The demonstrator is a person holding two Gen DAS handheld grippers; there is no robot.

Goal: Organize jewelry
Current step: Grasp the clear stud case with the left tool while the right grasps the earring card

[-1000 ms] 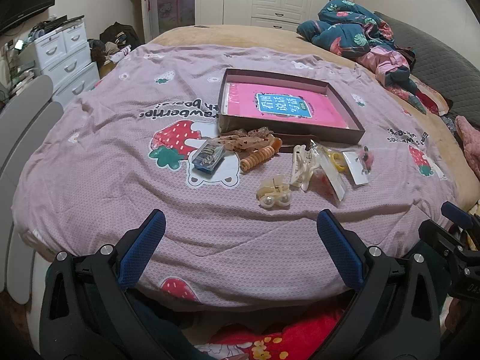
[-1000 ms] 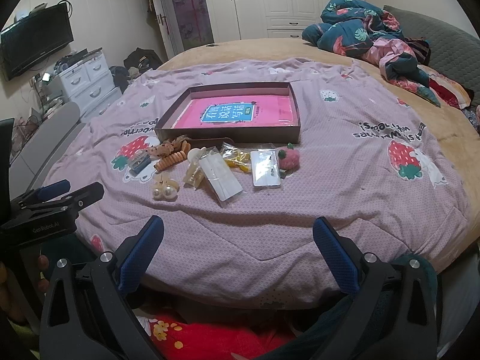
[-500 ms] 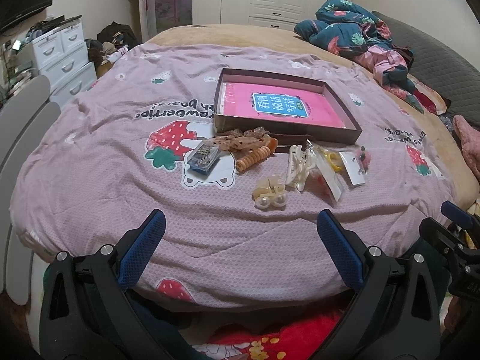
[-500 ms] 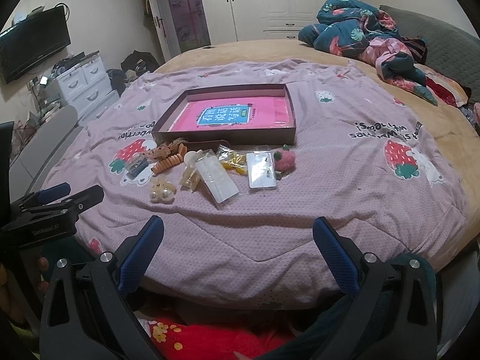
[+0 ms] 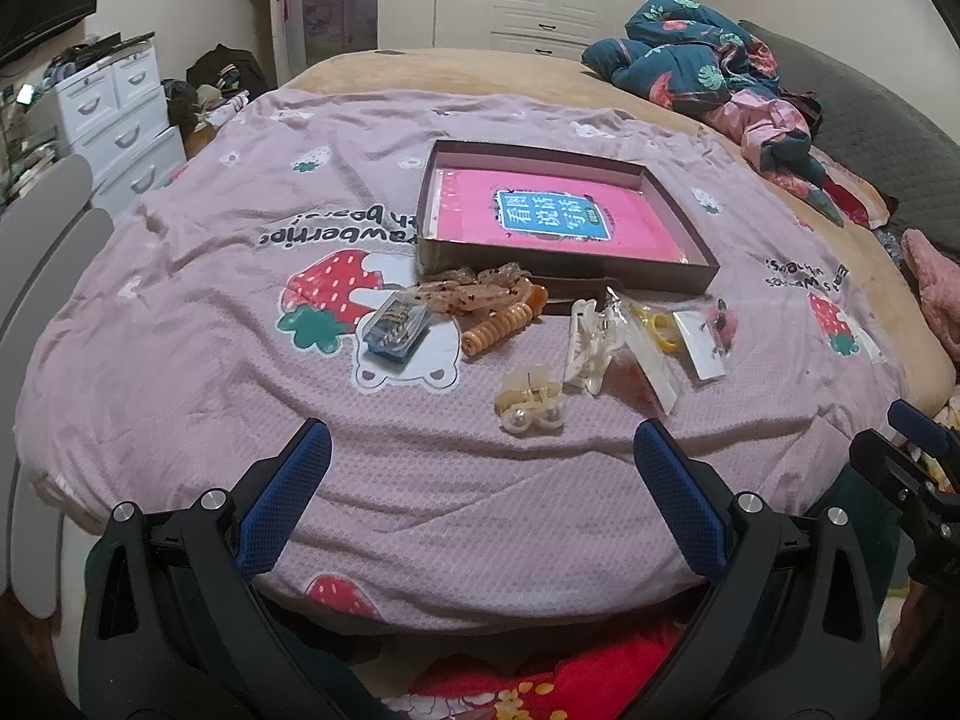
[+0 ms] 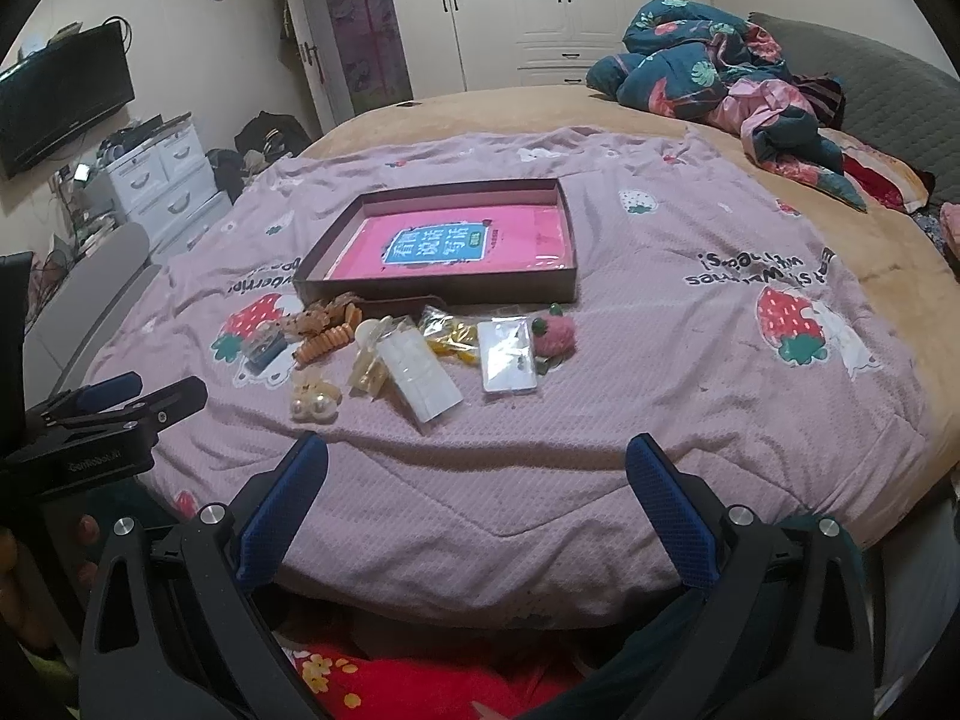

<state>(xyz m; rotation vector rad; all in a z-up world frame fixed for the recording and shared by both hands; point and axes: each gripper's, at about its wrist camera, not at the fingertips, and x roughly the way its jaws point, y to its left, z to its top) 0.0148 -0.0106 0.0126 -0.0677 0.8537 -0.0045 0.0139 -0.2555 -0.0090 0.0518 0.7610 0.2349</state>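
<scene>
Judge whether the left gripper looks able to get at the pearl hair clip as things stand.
Probably yes. The left gripper is open and empty, and the pearl hair clip lies nearest it on the blanket, apart from the other pieces, with nothing between.

In the left wrist view the dark strap (image 5: 576, 294) lay partly behind the brown clips (image 5: 474, 291), its ends hidden. The small packets (image 5: 651, 354) overlapped, and their contents were too small to tell. The right gripper (image 5: 918, 450) was cut off by the right edge there. In the right wrist view, the left gripper (image 6: 114, 405) showed side-on, its jaws' gap unclear.
</scene>
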